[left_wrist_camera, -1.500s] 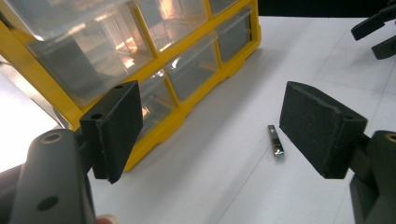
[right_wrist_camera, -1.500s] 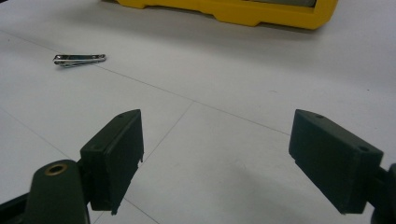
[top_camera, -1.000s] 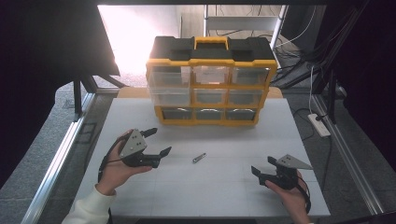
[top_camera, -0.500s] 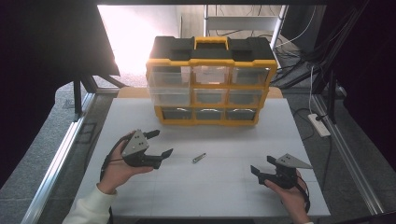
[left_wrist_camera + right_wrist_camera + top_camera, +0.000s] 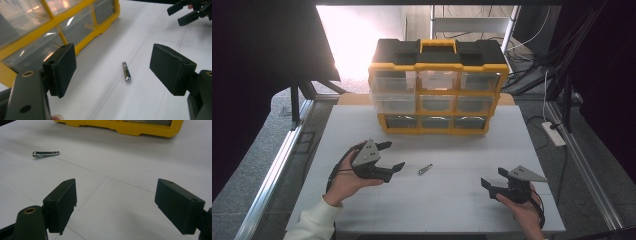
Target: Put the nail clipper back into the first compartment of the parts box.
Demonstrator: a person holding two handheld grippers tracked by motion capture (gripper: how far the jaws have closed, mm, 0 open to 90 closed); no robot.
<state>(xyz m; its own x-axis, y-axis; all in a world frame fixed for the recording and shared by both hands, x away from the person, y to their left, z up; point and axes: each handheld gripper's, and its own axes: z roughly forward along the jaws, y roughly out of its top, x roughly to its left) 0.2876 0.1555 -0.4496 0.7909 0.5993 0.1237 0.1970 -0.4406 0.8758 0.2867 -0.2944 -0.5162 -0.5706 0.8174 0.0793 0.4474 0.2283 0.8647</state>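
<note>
- A white table (image 5: 452,200) seen from above, with a person's two hands reaching in from the near edge, each holding a black two-jaw gripper.
- A small silver nail clipper (image 5: 425,169) lies flat on the table, roughly midway between the two grippers and closer to the left one.
- The left gripper (image 5: 391,156) sits just to the left of the nail clipper, its jaws pointing toward it. The jaws are spread wide and hold nothing.
- In the left gripper view, the nail clipper (image 5: 126,71) lies on the table ahead of the jaws, in line with the gap between the two pads and not touching either pad.
- The right gripper (image 5: 493,178) rests near the right front part of the table, well apart from the nail clipper. Its jaws are also spread wide and empty.
- In the right gripper view, the nail clipper (image 5: 45,154) lies far ahead and off to the left of the jaws, outside the gap between them.
- A yellow and black organizer box (image 5: 437,90) with clear drawers stands upright at the far side of the table, beyond the nail clipper.
</note>
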